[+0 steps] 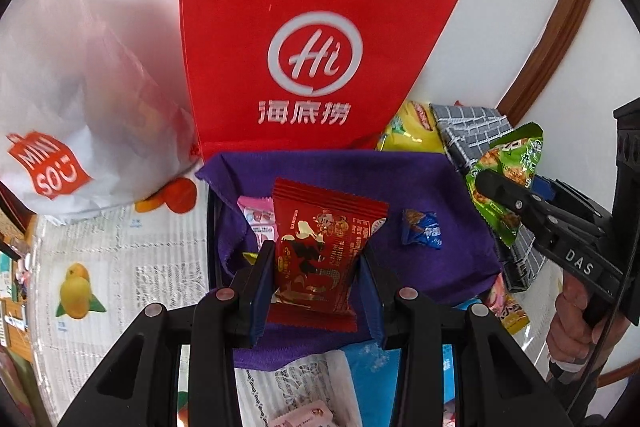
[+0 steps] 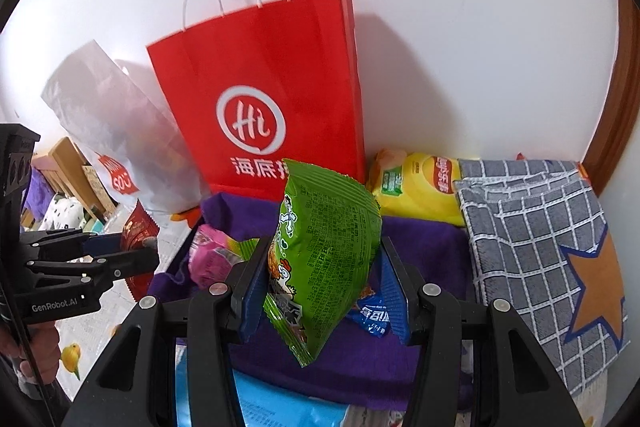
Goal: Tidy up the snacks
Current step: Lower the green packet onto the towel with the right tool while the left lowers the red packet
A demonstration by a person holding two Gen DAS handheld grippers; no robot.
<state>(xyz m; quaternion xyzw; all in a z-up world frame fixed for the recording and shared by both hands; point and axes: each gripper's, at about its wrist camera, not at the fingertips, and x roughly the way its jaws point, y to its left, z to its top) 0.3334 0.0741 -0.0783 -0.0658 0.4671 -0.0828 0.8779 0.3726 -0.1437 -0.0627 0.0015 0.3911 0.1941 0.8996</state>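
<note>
Already the left gripper [image 1: 316, 279] clamps a red packet [image 1: 320, 259] and the right gripper [image 2: 324, 287] a green packet [image 2: 324, 259]. Few sweets lie on the purple cloth [image 1: 460, 227]; most sorting seems left.

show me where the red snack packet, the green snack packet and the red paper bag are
red snack packet [image 1: 320, 247], left wrist view, middle of its printed face
green snack packet [image 2: 328, 251], right wrist view, middle of its printed back
red paper bag [image 2: 280, 67], right wrist view, plain front above the logo

Home, lace tablecloth [image 1: 120, 247], shopping bags [image 2: 260, 99]
</note>
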